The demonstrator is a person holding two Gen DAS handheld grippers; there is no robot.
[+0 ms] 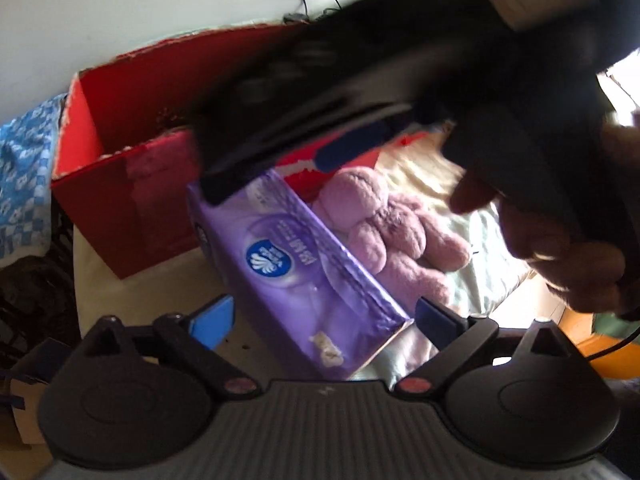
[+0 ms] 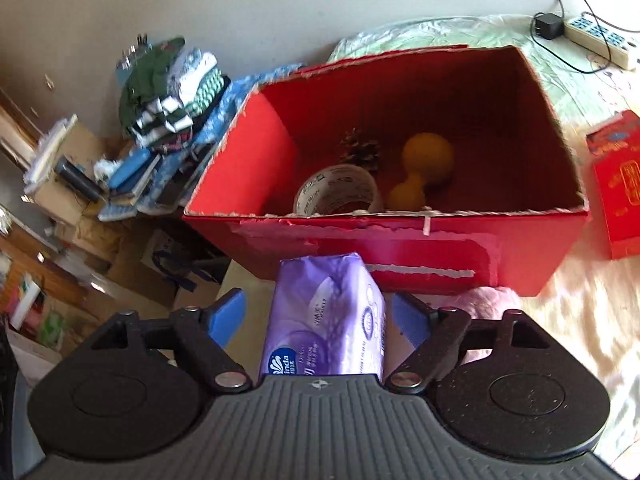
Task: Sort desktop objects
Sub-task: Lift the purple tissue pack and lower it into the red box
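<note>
Both claws [image 1: 324, 322] [image 2: 318, 320] agape astride tissue pack [image 2: 326, 316]

Pink plush toy [image 2: 490, 300] mostly hidden

Purple tissue pack [image 2: 326, 316] beside an open red box [image 2: 400, 240]

The pack lies flat just near of the box, a pink plush toy [image 1: 384, 224] touching its right side. In the box sit a tape roll [image 2: 336, 192], pinecone [image 2: 358, 148] and yellow gourd-shaped toy [image 2: 420, 168].
</note>
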